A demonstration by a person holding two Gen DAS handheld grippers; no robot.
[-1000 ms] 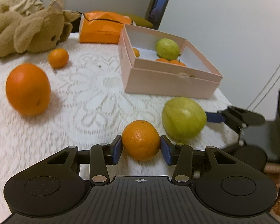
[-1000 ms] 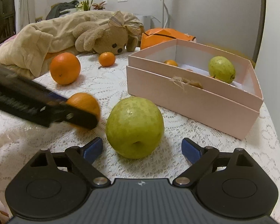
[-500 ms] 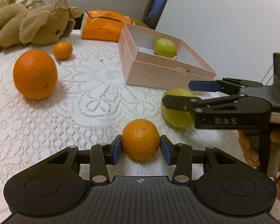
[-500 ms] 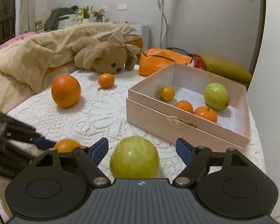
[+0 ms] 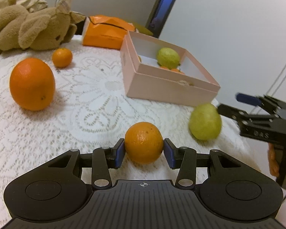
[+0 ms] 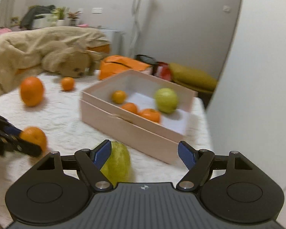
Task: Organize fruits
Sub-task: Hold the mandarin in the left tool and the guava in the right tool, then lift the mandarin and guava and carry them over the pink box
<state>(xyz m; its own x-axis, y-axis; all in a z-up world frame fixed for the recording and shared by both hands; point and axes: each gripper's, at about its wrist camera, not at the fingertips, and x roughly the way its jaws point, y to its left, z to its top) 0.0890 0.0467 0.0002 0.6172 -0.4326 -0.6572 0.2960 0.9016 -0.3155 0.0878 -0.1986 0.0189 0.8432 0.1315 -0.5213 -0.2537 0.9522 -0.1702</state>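
My left gripper [image 5: 144, 152] is shut on a small orange [image 5: 144, 142], low over the lace tablecloth; it also shows in the right wrist view [image 6: 34, 137]. My right gripper [image 6: 144, 153] is open, and a green guava [image 6: 117, 164] lies by its left finger, partly under it. That guava [image 5: 205, 121] sits on the cloth just left of the right gripper [image 5: 244, 105] in the left wrist view. The pink box [image 6: 135, 131] holds a guava [image 6: 166, 100] and three small oranges.
A big orange [image 5: 32, 84] and a small one [image 5: 62, 57] lie on the cloth at the left. A plush bear [image 5: 34, 30] and an orange bag [image 5: 106, 31] sit behind. The table edge runs close to the right of the box.
The right gripper has risen and shifted right, so the guava now sits by its left finger instead of centred. The left gripper still holds the orange and has barely moved.
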